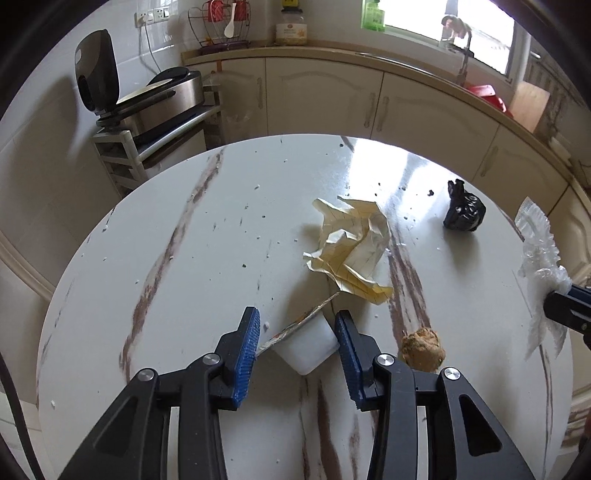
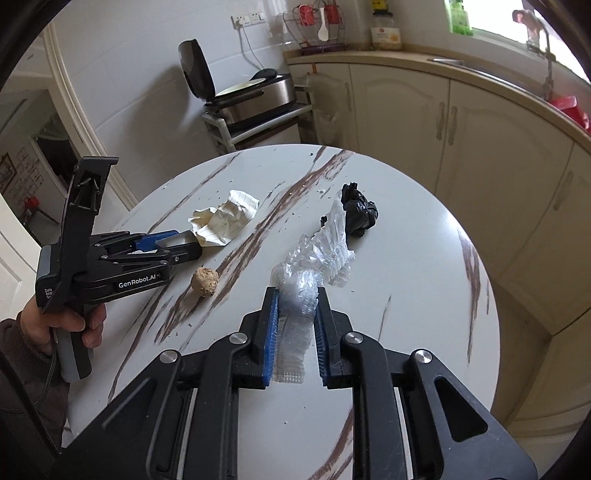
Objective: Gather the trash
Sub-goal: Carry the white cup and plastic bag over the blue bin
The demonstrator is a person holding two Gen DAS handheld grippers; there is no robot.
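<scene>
On the round marble table [image 1: 207, 236] lie a crumpled yellow lined paper [image 1: 351, 243] [image 2: 225, 218], a black crumpled bag [image 1: 463, 214] [image 2: 358, 210], a brown lump [image 1: 423, 349] [image 2: 205, 281] and a white cup with a peeled foil lid [image 1: 308, 341]. My left gripper [image 1: 297, 332] [image 2: 177, 240] stands around the cup, its fingers close to the cup's sides. My right gripper [image 2: 295, 306] [image 1: 565, 310] is shut on a clear crumpled plastic wrap [image 2: 314, 254] [image 1: 539, 258].
Dark crumbs [image 1: 376, 194] dot the table. Beyond it run cream cabinets [image 1: 325, 96] with a counter, a rack with a steel cooker [image 1: 162, 99] at the left wall, and a window [image 1: 476, 22]. The person's hand [image 2: 85, 317] holds the left gripper's handle.
</scene>
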